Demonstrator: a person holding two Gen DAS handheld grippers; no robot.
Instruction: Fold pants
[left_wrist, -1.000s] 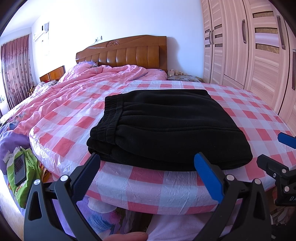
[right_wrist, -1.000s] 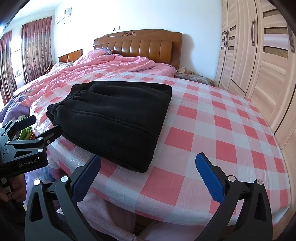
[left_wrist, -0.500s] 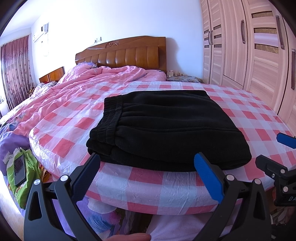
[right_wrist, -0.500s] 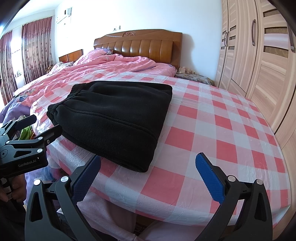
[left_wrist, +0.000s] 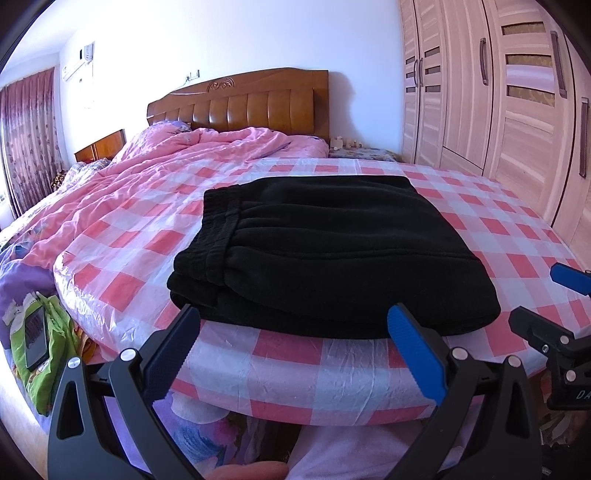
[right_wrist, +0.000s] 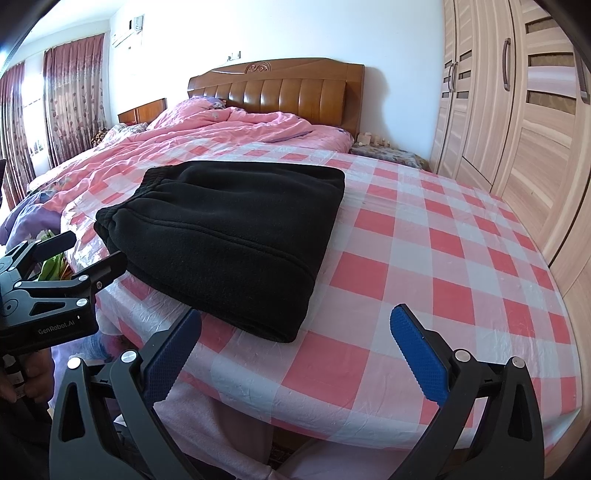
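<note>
My left gripper (left_wrist: 291, 339) and my right gripper (right_wrist: 295, 341) both hang level just off the near edge of the bed (right_wrist: 424, 236), pointing across it, fingers spread wide with nothing between them and touching nothing. The black pants (left_wrist: 328, 247) lie folded into a compact stack on the pink checked sheet (left_wrist: 495, 229), near its front edge, waistband to the left. Since a second ago, both tools have hardly shifted, and the pants lie unchanged.

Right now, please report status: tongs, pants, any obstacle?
Left tongs open, empty. Right tongs open, empty. Black pants folded flat on checkered sheet. Nothing in the way.
</note>
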